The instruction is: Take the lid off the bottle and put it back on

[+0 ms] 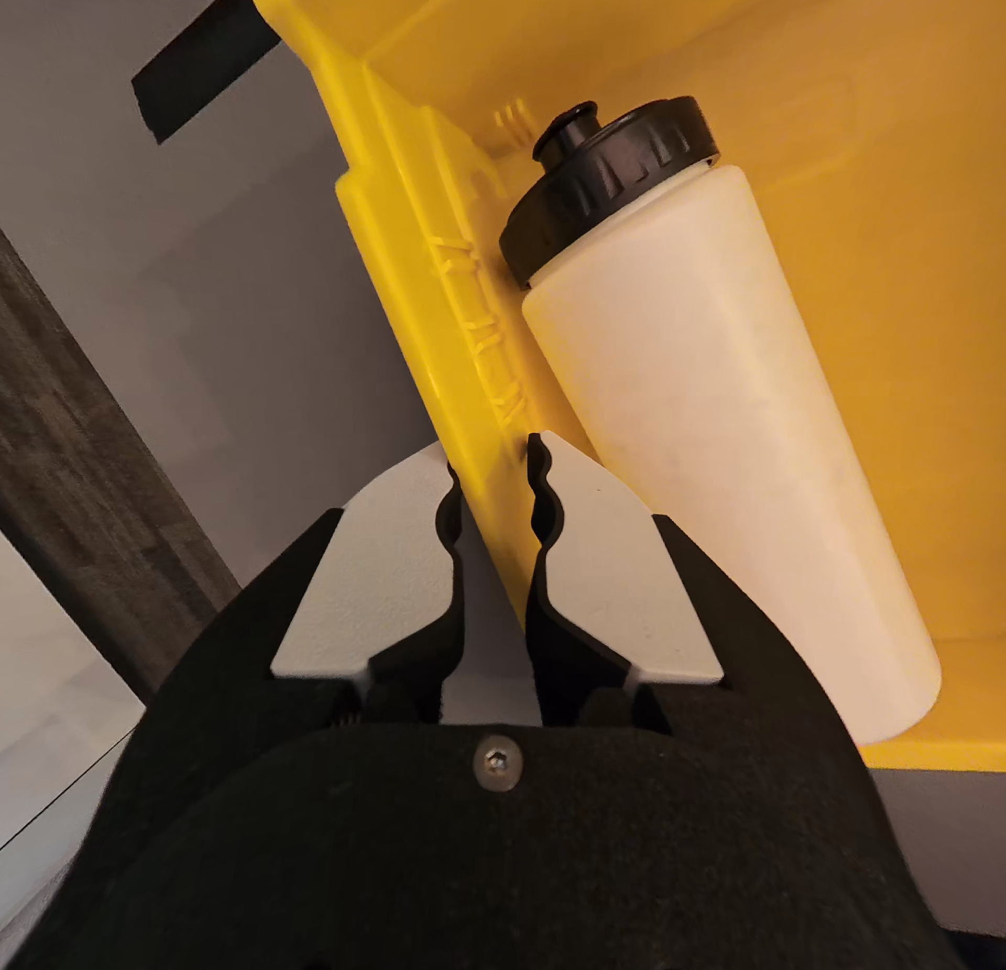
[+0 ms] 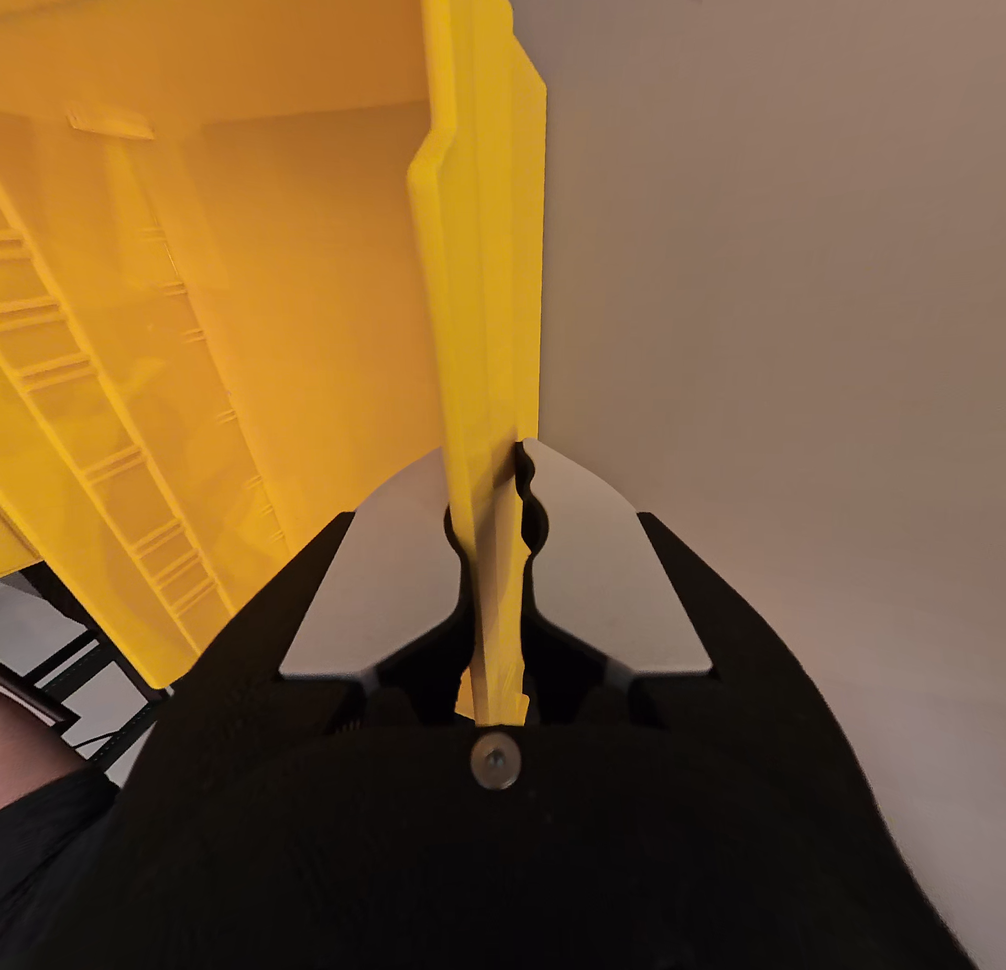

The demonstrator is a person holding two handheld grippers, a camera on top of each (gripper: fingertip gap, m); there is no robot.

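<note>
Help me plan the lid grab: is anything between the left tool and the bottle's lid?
Yes. The left tool is closed on the yellow bin wall, so it must let go first. The bottle lies inside against that wall, black lid further along.

Left gripper clamps the rim of a yellow bin. White bottle, black lid on, lies inside against that side wall.
</note>
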